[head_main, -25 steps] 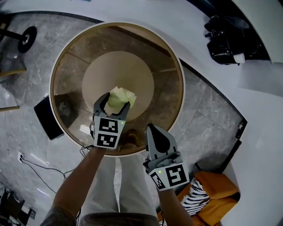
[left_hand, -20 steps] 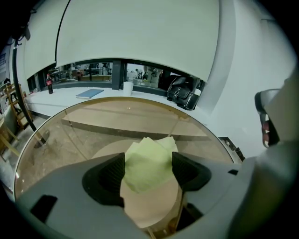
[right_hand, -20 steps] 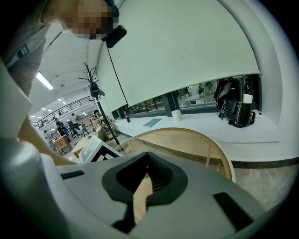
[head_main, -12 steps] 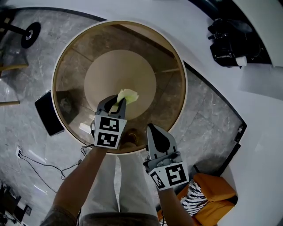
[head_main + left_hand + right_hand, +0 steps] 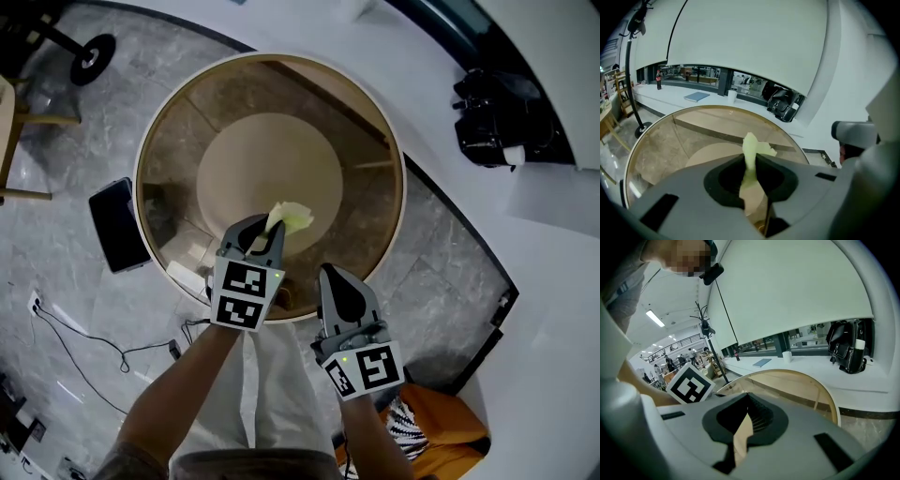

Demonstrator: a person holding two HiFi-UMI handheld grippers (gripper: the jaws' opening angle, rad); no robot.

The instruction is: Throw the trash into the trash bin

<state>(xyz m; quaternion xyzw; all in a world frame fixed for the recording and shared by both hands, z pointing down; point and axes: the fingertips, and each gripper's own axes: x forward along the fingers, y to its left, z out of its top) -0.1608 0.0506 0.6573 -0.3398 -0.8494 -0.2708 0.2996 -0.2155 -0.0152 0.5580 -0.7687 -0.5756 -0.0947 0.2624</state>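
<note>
The left gripper (image 5: 265, 228) has just been closing its jaws, which now pinch the crumpled pale-green trash (image 5: 292, 217) by its near end. The scrap sticks out past the fingertips, its long axis roughly along the jaws, over the near part of the round glass table (image 5: 398, 178). No bin shows in any view, so its direction from the fingers cannot be told. That gripper slants forward and down, while the right gripper (image 5: 336, 277) hangs just beside it, jaws together on nothing.
</note>
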